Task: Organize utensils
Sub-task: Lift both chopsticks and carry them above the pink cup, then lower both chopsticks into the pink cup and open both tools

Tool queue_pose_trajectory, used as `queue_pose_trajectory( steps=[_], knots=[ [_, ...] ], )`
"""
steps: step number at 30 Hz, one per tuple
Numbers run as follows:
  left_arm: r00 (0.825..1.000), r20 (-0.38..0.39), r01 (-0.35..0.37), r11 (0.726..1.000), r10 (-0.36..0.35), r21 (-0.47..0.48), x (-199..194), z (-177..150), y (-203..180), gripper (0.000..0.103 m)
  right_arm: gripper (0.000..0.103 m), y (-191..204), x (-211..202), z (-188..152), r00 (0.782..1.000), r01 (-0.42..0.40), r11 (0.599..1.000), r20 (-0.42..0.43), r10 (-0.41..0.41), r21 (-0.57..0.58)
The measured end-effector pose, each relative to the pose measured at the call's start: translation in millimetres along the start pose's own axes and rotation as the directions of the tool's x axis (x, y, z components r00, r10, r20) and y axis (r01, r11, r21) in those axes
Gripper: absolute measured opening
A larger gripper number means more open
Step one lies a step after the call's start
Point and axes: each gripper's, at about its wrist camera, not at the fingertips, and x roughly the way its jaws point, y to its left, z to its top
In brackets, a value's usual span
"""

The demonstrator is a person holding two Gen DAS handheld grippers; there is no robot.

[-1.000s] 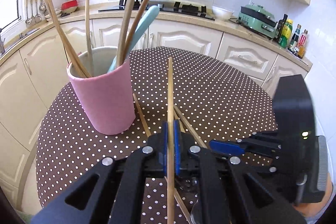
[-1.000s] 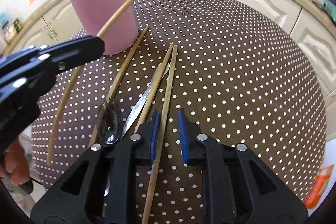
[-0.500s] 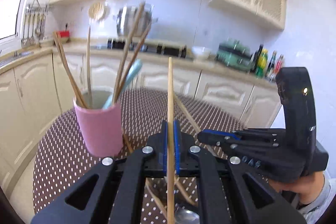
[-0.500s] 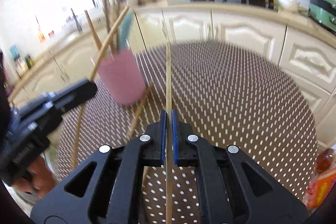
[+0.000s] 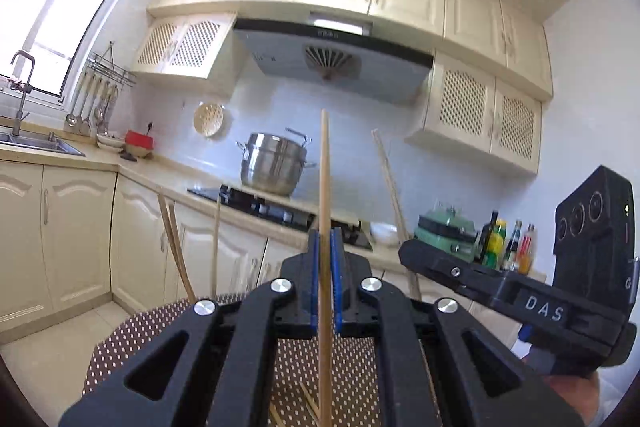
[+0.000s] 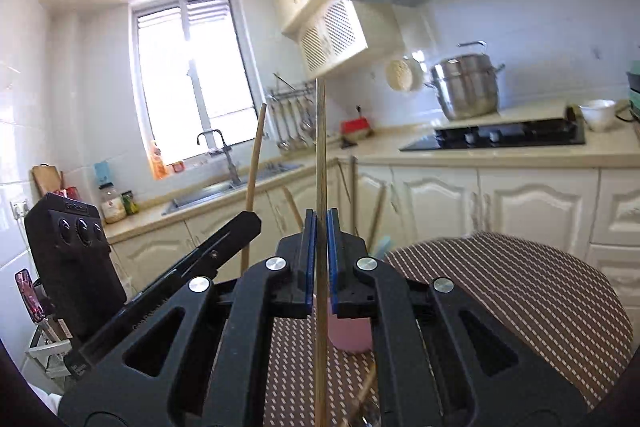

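The left gripper is clamped on a wooden chopstick, its blue pads pressed against both sides of the stick, which stands upright and rises well above the fingertips. The right gripper is likewise closed on a second, thinner chopstick, also held upright.

Taking the pink utensil cup as the landmark: in the right wrist view it stands on the brown polka-dot table directly beyond the right gripper's fingers, mostly hidden by them. Chopsticks and a pale blue handle stick up out of it. The left gripper, with its chopstick, is off to the left of the cup in that view. More chopsticks lie loose on the table on the near side of the cup.

In the left wrist view the right gripper's body carries the white letters "D A S". Far behind the cup, a steel stockpot sits on the black hob under the range hood, whose front panel bears small markings too fine to read.
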Motion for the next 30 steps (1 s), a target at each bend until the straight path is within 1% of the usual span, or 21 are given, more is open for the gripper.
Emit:
queue_pose_trajectory(
  steps=[3,6,10,14,20,24,28,30],
  knots=[
    [0.998,0.055,-0.004,1.0,0.005,-0.018,5,12,10,0.006,0.006,10,20,10,0.999,-0.028,0.999,0.045,0.029,-0.02],
    [0.993,0.117,-0.015,0.999,0.019,-0.037,11,20,24,0.006,0.006,13,38,18,0.995,-0.049,0.998,0.08,0.052,-0.033],
    [0.987,0.153,-0.031,0.998,0.039,-0.053,29,20,43,0.006,0.006,17,67,20,0.992,-0.068,0.996,0.106,0.073,-0.053],
    [0.978,0.198,-0.057,0.996,0.069,-0.065,48,19,61,0.006,0.006,20,95,15,0.989,-0.064,0.995,0.131,0.073,-0.074],
    [0.969,0.224,-0.091,0.994,0.103,-0.063,74,13,80,0.006,0.006,12,118,19,0.979,-0.04,0.995,0.194,0.058,-0.095],
    [0.969,0.221,-0.102,0.992,0.115,-0.069,88,3,88,0.006,0.006,12,126,14,0.975,-0.02,0.992,0.215,0.046,-0.122],
    [0.971,0.201,-0.12,0.992,0.128,-0.049,98,-7,90,0.006,0.006,15,136,5,0.977,0.001,0.986,0.209,0.034,-0.167],
    [0.974,0.186,-0.124,0.991,0.132,-0.054,101,-11,93,0.006,0.006,15,139,1,0.979,0.005,0.985,0.2,0.03,-0.174]
  ],
)
